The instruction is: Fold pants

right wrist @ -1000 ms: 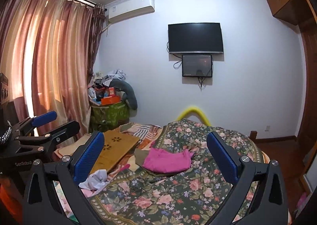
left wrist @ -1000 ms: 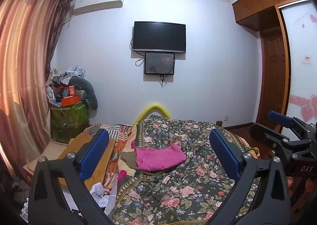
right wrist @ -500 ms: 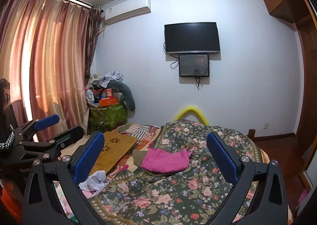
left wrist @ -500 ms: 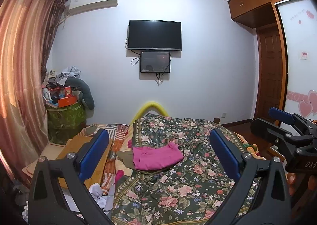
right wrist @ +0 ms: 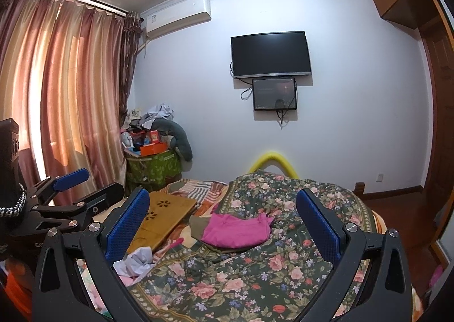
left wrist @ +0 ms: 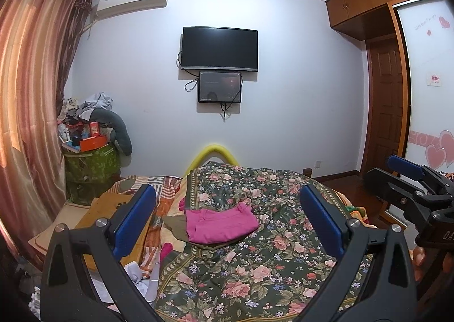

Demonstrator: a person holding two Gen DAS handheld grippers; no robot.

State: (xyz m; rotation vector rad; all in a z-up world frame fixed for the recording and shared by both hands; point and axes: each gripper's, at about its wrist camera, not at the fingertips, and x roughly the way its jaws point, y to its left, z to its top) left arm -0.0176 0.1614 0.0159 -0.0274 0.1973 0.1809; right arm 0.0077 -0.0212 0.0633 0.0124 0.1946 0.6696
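Left wrist view: the left gripper [left wrist: 227, 222] is spread wide, blue pads holding nothing, raised above the floral bedspread [left wrist: 255, 265]. The right gripper [right wrist: 222, 222] is likewise fully spread and empty. The pink pants [left wrist: 220, 225] lie folded on the bedspread, well ahead of both, atop an olive garment [left wrist: 177, 225]; their long axis runs left to right across the bed.

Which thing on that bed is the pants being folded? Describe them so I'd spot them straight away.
Find the bed with its dark floral cover under the wall TV. Toward its left side lies a folded stack of clothes; the pants are the top piece, on an olive garment. They are the only bright pink folded thing there.
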